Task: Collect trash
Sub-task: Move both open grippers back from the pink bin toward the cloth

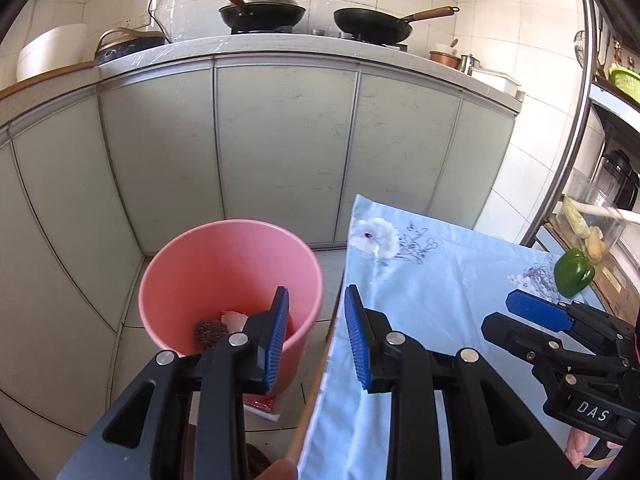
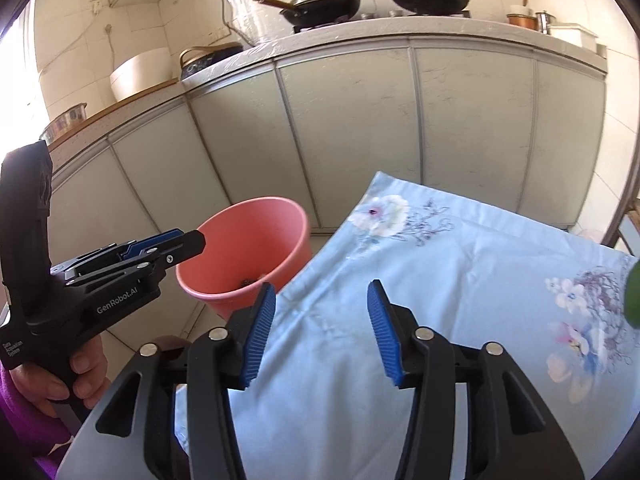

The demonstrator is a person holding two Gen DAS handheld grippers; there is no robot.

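Observation:
A pink bucket (image 1: 224, 272) stands on the floor left of the table; it also shows in the right wrist view (image 2: 256, 248). Inside lie a dark scrubber-like lump (image 1: 210, 330) and a pale pink scrap (image 1: 236, 320). My left gripper (image 1: 316, 320) is open and empty, above the gap between bucket rim and table edge; it shows from the side in the right wrist view (image 2: 180, 246). My right gripper (image 2: 320, 312) is open and empty over the light blue floral tablecloth (image 2: 440, 300); it also shows in the left wrist view (image 1: 536, 312).
A green bell pepper (image 1: 574, 272) sits at the table's far right. A red-and-white packet (image 1: 262, 406) lies on the floor by the bucket. Grey cabinets (image 1: 280, 140) stand behind, with two woks (image 1: 372, 22) on the counter. A shelf with a clear container (image 1: 592, 216) is at right.

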